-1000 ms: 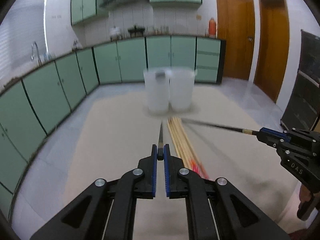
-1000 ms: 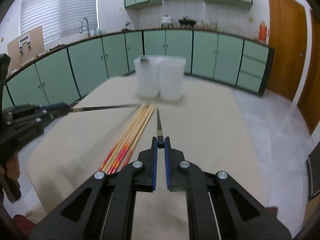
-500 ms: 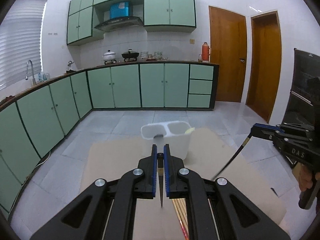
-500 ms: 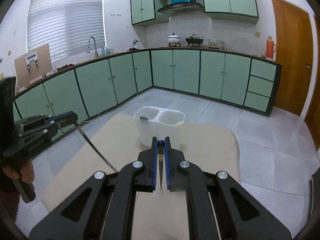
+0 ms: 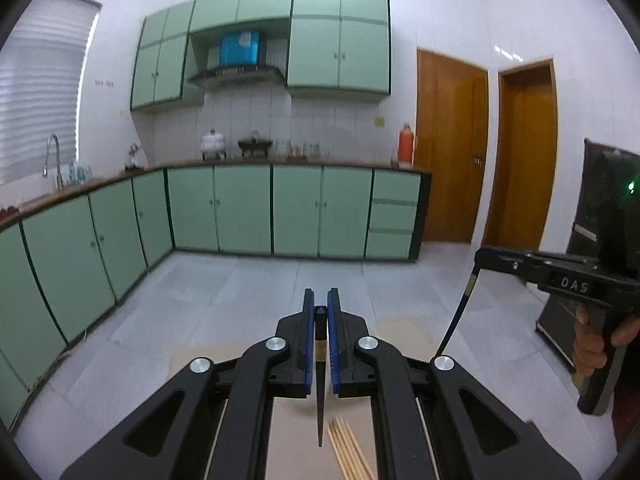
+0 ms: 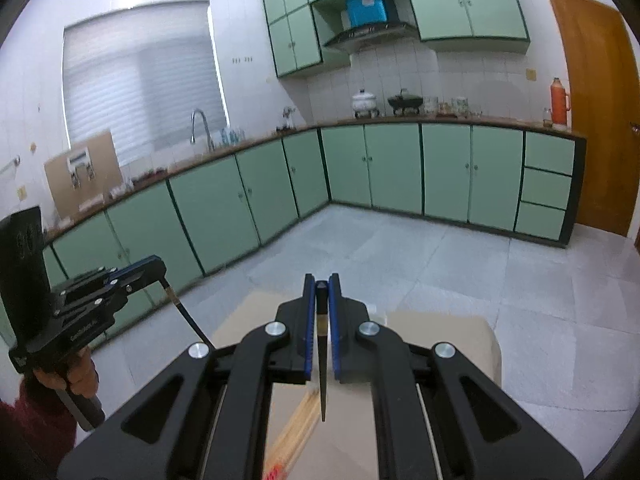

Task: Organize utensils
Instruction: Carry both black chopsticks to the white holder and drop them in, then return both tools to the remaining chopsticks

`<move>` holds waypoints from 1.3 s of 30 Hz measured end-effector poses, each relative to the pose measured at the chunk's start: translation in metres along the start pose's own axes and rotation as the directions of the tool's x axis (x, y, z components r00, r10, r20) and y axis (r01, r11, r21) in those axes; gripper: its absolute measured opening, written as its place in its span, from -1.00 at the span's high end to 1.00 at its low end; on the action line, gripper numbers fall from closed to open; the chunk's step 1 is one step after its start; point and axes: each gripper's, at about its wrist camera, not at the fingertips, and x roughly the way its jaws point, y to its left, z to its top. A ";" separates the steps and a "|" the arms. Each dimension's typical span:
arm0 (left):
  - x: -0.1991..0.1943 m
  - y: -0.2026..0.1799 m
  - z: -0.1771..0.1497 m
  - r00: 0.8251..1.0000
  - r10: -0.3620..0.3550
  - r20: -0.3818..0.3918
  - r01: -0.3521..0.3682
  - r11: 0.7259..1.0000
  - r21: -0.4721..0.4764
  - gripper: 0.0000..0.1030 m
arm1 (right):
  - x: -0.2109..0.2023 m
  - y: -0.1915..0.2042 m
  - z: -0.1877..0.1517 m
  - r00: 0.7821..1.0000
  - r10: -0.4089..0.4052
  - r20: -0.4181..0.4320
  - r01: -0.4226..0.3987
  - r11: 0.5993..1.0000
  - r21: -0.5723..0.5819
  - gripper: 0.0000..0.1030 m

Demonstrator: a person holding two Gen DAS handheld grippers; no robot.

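both grippers are lifted above the desk (image 5: 404, 350), each with a dark chopstick hanging point down. the left gripper (image 5: 320, 312) has its fingers closed on one black chopstick (image 5: 319, 392), and the right gripper (image 6: 321, 300) has its fingers closed on the other black chopstick (image 6: 322, 364). the wooden chopsticks (image 5: 348, 450) lie on the desk just below the black tips. the holder is not in view, so i judge this is the carrying step; next each tip must be lowered into a compartment.

Wooden chopsticks (image 5: 351, 454) cut off by lower edge; table (image 6: 478, 342) largely hidden behind gripper bodies; countertop jars too small.
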 end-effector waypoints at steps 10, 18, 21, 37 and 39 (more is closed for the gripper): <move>0.065 -0.001 0.061 0.992 0.053 0.118 -0.056 0.998 0.017 0.88 | 0.042 -0.018 0.061 0.984 -0.124 0.125 0.126 0.992 -0.012 0.89; 0.130 0.003 0.039 0.997 0.059 0.042 -0.059 0.998 -0.003 0.88 | 0.104 -0.043 0.039 0.989 -0.138 0.058 0.136 0.990 0.028 0.88; 0.144 0.008 0.023 0.999 0.045 -0.014 -0.045 0.999 -0.019 0.85 | 0.122 -0.049 0.025 0.992 -0.126 -0.002 0.126 0.991 0.046 0.81; 0.047 0.003 -0.044 0.998 0.059 -0.036 -0.059 0.998 0.016 -0.24 | 0.023 -0.019 -0.063 0.974 -0.199 0.111 0.200 0.980 0.009 -0.34; 0.034 -0.001 -0.067 0.995 0.070 -0.069 -0.069 0.998 0.014 -0.28 | 0.011 -0.012 -0.088 0.973 -0.207 0.101 0.209 0.978 -0.005 -0.35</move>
